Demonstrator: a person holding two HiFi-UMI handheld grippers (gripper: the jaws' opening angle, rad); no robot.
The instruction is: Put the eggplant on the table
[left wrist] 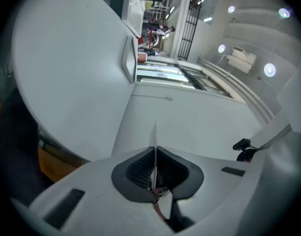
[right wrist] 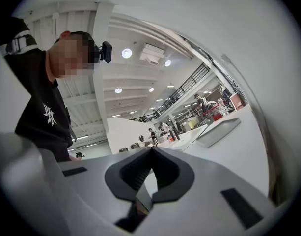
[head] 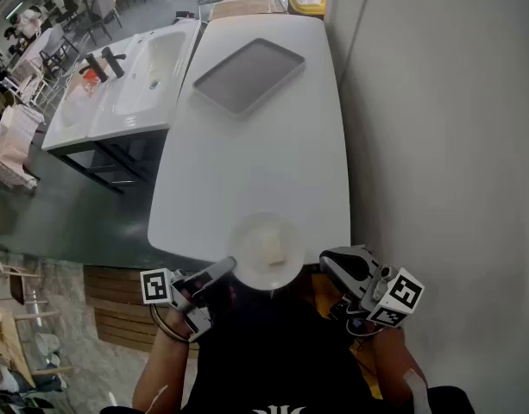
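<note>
The left gripper (head: 223, 272) is clenched on the rim of a white plate (head: 247, 231). In the left gripper view the left gripper (left wrist: 155, 154) has its two dark pads pressed together on a thin white edge that runs straight out from between them, and this is the plate (left wrist: 154, 134) seen edge-on. The gripper comes in from the plate's left side and holds it at the near edge of the table (head: 255, 153), partly over that edge. No view shows whether the plate rests on the table.

The right gripper (head: 335, 264) is clenched too, but on nothing. In its own view the right gripper (right wrist: 151, 154) has its jaws meeting with only the room beyond them. It sits just beside the plate's right rim, apart from it.

No recognisable eggplant shows in any view. The only thing on the plate is a small pale piece (head: 273, 248), right of the plate's centre and too blurred to name. It looks roughly blocky, with no clear long axis. If it is the task's thing, it lies to the left of the right gripper. That gripper is nearer and free, so it probably suits the pick.

Beyond the plate the table is bare up to a grey tray (head: 247, 76) at the far end.
</note>
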